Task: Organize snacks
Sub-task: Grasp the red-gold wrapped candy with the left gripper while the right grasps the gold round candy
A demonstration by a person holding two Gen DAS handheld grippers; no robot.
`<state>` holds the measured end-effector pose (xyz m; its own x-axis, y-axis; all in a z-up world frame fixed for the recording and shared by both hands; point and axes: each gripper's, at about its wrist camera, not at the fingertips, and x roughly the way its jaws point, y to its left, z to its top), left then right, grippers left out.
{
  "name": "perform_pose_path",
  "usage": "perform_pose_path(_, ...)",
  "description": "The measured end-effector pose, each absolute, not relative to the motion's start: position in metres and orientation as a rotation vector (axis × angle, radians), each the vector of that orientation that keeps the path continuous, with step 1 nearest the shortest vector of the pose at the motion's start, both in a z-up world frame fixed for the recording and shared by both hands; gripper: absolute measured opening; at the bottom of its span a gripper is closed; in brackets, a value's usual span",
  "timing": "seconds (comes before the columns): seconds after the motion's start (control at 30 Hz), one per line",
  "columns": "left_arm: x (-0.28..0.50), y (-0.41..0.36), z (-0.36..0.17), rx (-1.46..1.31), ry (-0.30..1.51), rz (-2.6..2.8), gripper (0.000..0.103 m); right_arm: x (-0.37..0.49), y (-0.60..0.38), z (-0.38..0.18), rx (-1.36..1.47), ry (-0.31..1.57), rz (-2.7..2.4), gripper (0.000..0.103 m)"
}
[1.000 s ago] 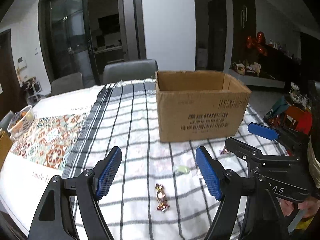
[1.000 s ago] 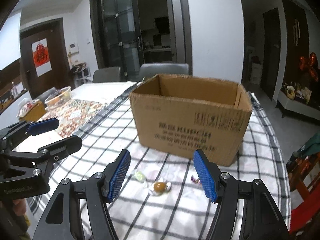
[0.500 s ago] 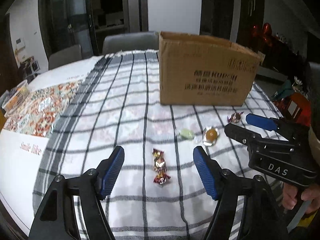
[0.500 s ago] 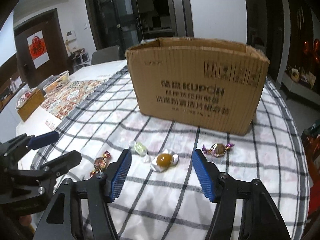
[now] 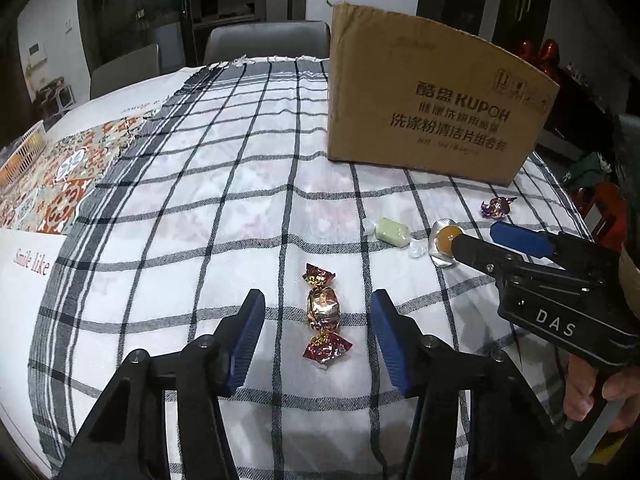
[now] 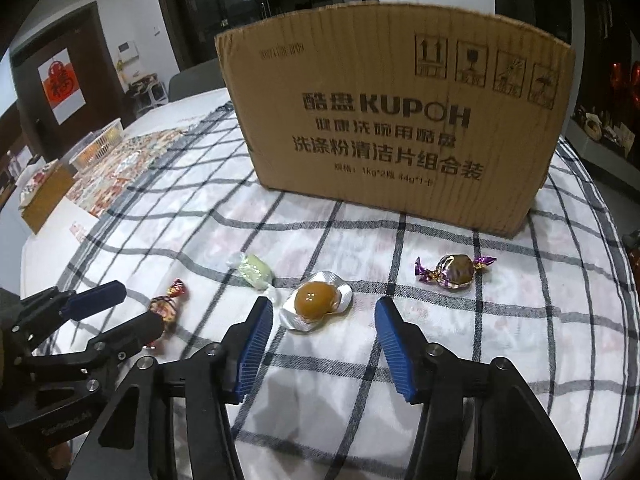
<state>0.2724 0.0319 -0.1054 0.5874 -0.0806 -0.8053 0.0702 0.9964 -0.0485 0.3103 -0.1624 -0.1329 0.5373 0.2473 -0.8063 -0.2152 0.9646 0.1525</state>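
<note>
My left gripper [image 5: 316, 320], jaws closing but not yet touching, straddles the red-gold candy [image 5: 322, 307], whose long axis runs away from me between the pads, while my right gripper [image 6: 324, 330] closes likewise toward the amber candy [image 6: 316, 299] just ahead, with the cardboard box [image 6: 400, 120] beyond.

Cloth: black-and-white checked tablecloth [image 5: 224, 184] covers the bench.
Mat: patterned red-and-teal mat [image 5: 68, 176] at nine o'clock of the cloth.
Basket: white mesh basket [image 6: 100, 144] beyond the mat, at ten o'clock.
Chairs: two grey chairs [image 5: 264, 40] at twelve o'clock.
Door: red paper emblem [image 6: 60, 86] on a white sheet.
</note>
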Motion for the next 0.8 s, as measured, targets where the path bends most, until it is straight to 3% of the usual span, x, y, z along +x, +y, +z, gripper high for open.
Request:
perform_pose_path(0.43,0.287,0.031,-0.116,-0.041,0.97,-0.099,0.039,0.326,-0.159,-0.148,0.053,0.999,0.286,0.047)
perform_pose_path(0.63,0.29,0.028,-0.119,-0.046,0.981,-0.098,0.019,0.328,-0.157,-0.148,0.05,0.999,0.295,0.036)
perform_pose_path(0.8,0.29,0.028,-0.116,-0.043,0.969,-0.097,0.019,0.326,-0.156,-0.147,0.036,0.991,0.289,0.036)
